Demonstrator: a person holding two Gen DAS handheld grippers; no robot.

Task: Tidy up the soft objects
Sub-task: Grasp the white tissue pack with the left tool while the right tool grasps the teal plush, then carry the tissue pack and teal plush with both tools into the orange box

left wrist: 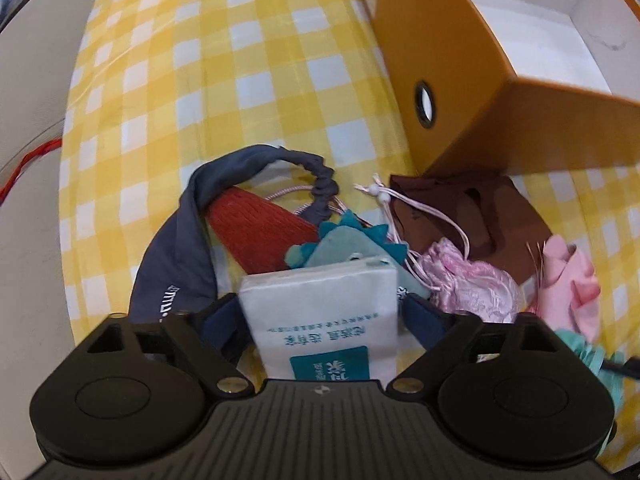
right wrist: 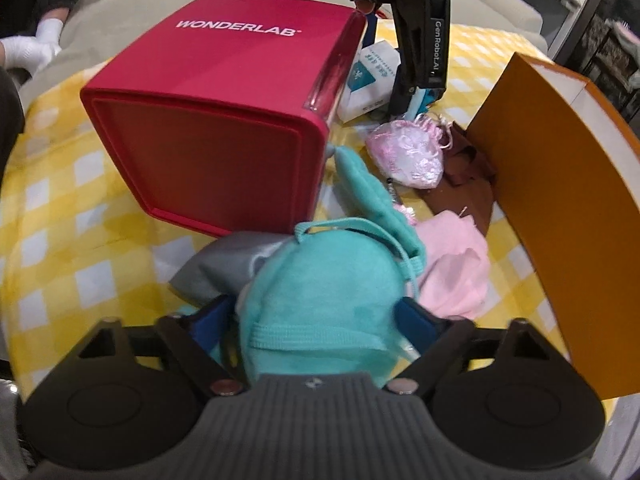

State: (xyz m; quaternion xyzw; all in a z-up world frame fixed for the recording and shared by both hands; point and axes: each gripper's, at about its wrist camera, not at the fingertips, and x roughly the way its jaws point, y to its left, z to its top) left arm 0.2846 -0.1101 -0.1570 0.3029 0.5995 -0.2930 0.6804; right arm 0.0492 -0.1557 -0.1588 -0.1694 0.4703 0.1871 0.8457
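Observation:
My left gripper [left wrist: 320,312] is shut on a white tissue pack [left wrist: 324,320] with a teal label, held over a pile of soft things: a grey drawstring bag [left wrist: 180,256], a red knit piece [left wrist: 256,232], a teal dinosaur plush [left wrist: 344,244], a pink satin pouch [left wrist: 472,280] and a brown cloth [left wrist: 480,208]. My right gripper [right wrist: 320,320] is shut on a teal plush [right wrist: 320,312]. In the right wrist view the left gripper [right wrist: 416,92] and the tissue pack [right wrist: 368,76] show at the far side.
An orange box [left wrist: 460,80] with a white inside stands open at the right, also in the right wrist view [right wrist: 560,200]. A red WONDERLAB box [right wrist: 224,120] lies on the yellow checked cloth [left wrist: 200,100]. A pink cloth [right wrist: 456,272] and grey cloth [right wrist: 216,272] lie near the plush.

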